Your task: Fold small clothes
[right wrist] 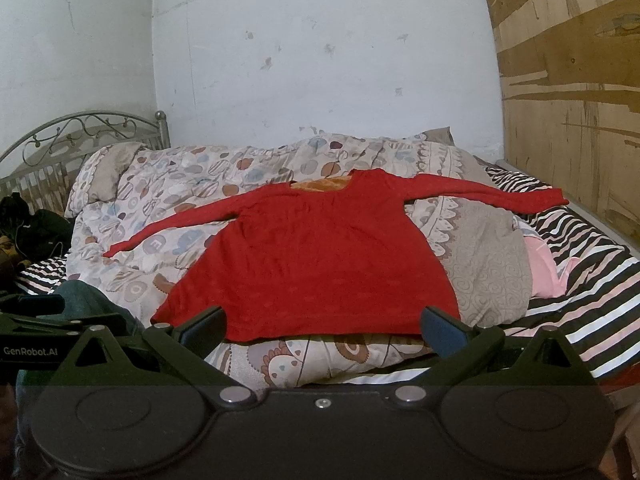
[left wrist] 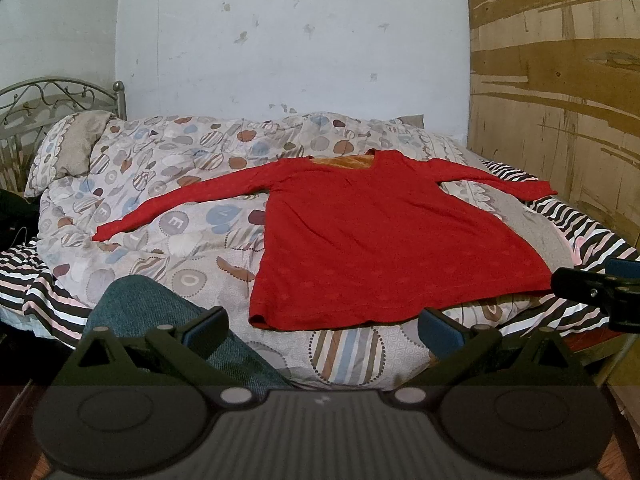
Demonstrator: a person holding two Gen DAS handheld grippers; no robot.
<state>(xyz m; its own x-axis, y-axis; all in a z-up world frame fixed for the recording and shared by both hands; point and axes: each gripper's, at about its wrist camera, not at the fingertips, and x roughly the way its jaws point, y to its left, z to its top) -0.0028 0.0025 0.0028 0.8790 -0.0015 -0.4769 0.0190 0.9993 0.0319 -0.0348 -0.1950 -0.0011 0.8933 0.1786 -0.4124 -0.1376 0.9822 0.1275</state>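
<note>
Both grippers wait at the hem of a flat red shirt, nothing folded yet.

At the bottom of each frame, the left gripper point(left wrist: 322, 330) and right gripper point(right wrist: 323, 326) stand with jaws spread, holding nothing. Beyond them the red shirt point(left wrist: 384, 240) lies face-down at mid-frame on the patterned quilt point(left wrist: 172, 184), sleeves outstretched. A good start, I judge: pinch a cuff cleanly, without catching quilt, and lay the sleeve across the body.

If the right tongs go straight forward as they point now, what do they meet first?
Most likely the near hem of the red shirt, which lies flat between the open right tongs; depth is uncertain.
</note>
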